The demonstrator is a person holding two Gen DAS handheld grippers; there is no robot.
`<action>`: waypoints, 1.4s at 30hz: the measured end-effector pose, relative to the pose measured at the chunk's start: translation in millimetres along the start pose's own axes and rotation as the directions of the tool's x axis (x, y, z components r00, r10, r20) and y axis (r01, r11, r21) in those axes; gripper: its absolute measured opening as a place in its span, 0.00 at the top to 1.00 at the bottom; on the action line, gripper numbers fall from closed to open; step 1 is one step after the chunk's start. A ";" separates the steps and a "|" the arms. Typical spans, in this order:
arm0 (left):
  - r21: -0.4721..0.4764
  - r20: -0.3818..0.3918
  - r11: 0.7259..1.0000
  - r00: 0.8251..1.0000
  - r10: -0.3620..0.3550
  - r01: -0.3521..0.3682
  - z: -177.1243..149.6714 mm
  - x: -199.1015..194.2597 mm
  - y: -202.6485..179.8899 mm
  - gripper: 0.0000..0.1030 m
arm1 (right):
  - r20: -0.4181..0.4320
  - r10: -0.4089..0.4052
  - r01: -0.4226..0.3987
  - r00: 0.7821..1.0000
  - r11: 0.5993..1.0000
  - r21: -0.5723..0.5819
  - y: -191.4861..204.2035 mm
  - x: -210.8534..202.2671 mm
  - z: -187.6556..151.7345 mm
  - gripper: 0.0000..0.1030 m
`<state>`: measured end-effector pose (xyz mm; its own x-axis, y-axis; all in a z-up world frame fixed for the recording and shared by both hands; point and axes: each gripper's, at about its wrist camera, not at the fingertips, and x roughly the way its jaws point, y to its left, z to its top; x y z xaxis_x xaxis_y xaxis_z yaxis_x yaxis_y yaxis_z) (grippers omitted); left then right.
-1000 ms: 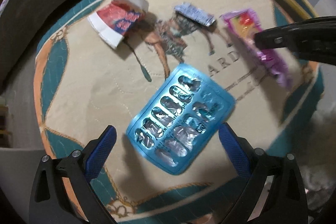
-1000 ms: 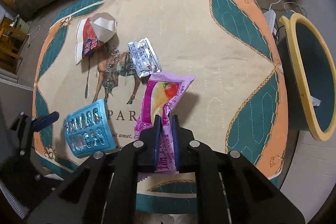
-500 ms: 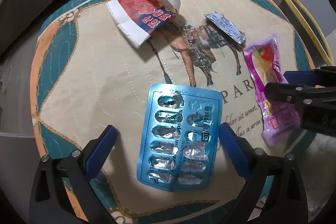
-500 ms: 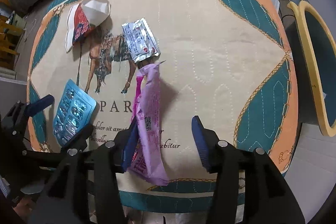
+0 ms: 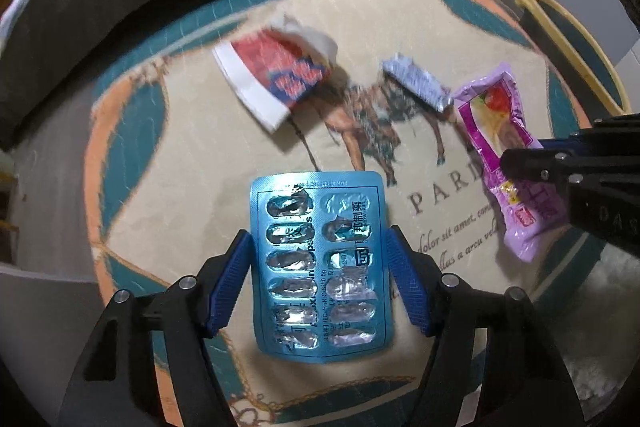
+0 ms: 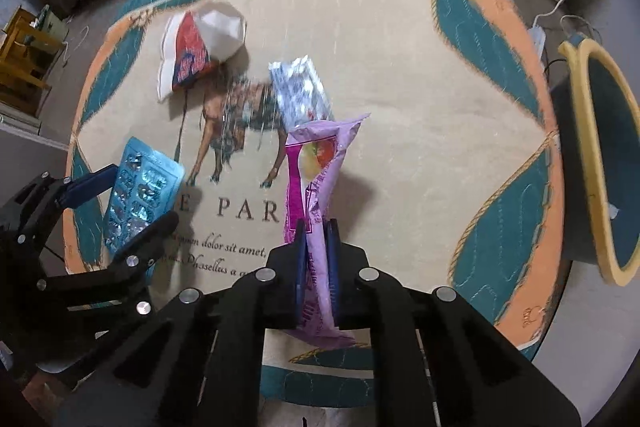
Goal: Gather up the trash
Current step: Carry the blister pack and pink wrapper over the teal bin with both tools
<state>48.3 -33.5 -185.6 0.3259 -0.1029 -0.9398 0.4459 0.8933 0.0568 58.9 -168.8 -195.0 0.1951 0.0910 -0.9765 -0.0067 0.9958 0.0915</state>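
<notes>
Step shown: double pickup. Left claw (image 5: 320,279) just closed onto blue blister pack (image 5: 318,263), lower centre, pads at both edges. Right claw (image 6: 316,263) just reclamped on purple snack wrapper (image 6: 316,187). Next move judged: both lifted and carried to yellow-rimmed bin (image 6: 600,155), right edge.

Lay on quilted, matt cloth (image 6: 400,75) with stitched seams: a glossy blue foil blister pack (image 5: 320,267) with crinkled silver pockets, a shiny purple plastic wrapper (image 6: 316,195), a crumpled silvery foil sachet (image 6: 300,91). Looked of matt paper, creased and white inside: the red cup (image 6: 200,51). Showed ribbed blue pads (image 5: 236,283) on matt black plastic, with bright metal screws.
</notes>
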 end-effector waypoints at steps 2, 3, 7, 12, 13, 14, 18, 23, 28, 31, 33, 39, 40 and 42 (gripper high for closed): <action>-0.019 0.039 1.000 0.999 -0.002 0.003 2.3 -13.8 -0.3 0.33 | 0.032 0.008 -0.009 0.999 1.000 0.015 -3.5 -11.7 6.7 0.91; -0.025 0.058 1.000 0.998 -0.004 0.006 4.0 -19.9 0.9 0.33 | 0.050 0.011 -0.012 0.999 1.000 0.022 -5.2 -19.6 7.2 0.91; -0.054 0.142 0.998 0.990 -0.027 0.035 10.6 -48.6 3.6 0.33 | 0.140 0.017 -0.021 0.990 0.999 0.033 -16.0 -56.1 16.9 0.91; -0.069 0.227 0.995 0.973 -0.050 0.067 23.8 -77.7 10.1 0.33 | 0.236 0.034 -0.042 0.971 0.999 0.029 -21.5 -103.5 13.4 0.91; -0.065 0.252 0.995 0.966 -0.054 0.073 25.9 -87.4 8.2 0.33 | 0.255 0.032 -0.040 0.966 0.999 0.025 -23.0 -112.9 11.8 0.91; -0.064 0.265 0.995 0.962 -0.057 0.077 27.7 -93.1 8.3 0.33 | 0.274 0.030 -0.037 0.961 0.999 0.022 -25.2 -121.9 10.2 0.91; -0.065 0.319 0.994 0.946 -0.062 0.087 37.3 -114.0 4.1 0.33 | 0.347 0.007 -0.012 0.938 1.000 0.012 -44.3 -153.5 7.3 0.91; -0.045 0.371 0.996 0.926 -0.061 0.083 51.3 -139.1 -7.1 0.33 | 0.421 -0.034 0.024 0.906 0.999 0.030 -74.7 -184.6 -1.9 0.91; -0.001 0.417 0.997 0.906 -0.073 0.080 63.7 -159.4 -25.5 0.33 | 0.462 -0.065 0.038 0.884 0.997 0.066 -104.6 -203.8 -13.1 0.91; 0.028 0.435 0.996 0.896 -0.088 0.084 72.0 -168.5 -40.5 0.33 | 0.482 -0.069 0.030 0.873 0.996 0.088 -120.4 -214.0 -18.9 0.91; 0.053 0.442 0.995 0.892 -0.099 0.084 77.8 -173.5 -50.7 0.33 | 0.496 -0.090 0.048 0.864 0.994 0.098 -129.1 -218.7 -22.1 0.91; 0.130 0.451 0.987 0.881 -0.147 0.098 92.7 -184.8 -87.9 0.33 | 0.520 -0.137 0.070 0.843 0.987 0.146 -157.5 -225.7 -31.4 0.91; 0.150 0.451 0.984 0.879 -0.154 0.096 96.5 -186.1 -96.8 0.33 | 0.520 -0.140 0.068 0.842 0.985 0.156 -162.5 -225.5 -32.8 0.91; 0.172 0.450 0.980 0.878 -0.164 0.095 100.9 -186.3 -108.1 0.33 | 0.522 -0.148 0.062 0.840 0.982 0.178 -173.9 -225.2 -36.3 0.91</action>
<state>23.6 -155.0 17.3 0.5880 -0.4335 -0.6829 0.6117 0.7907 0.0247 -19.5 -362.1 2.0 0.6767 -0.0767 -0.7323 0.1802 0.9816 0.0637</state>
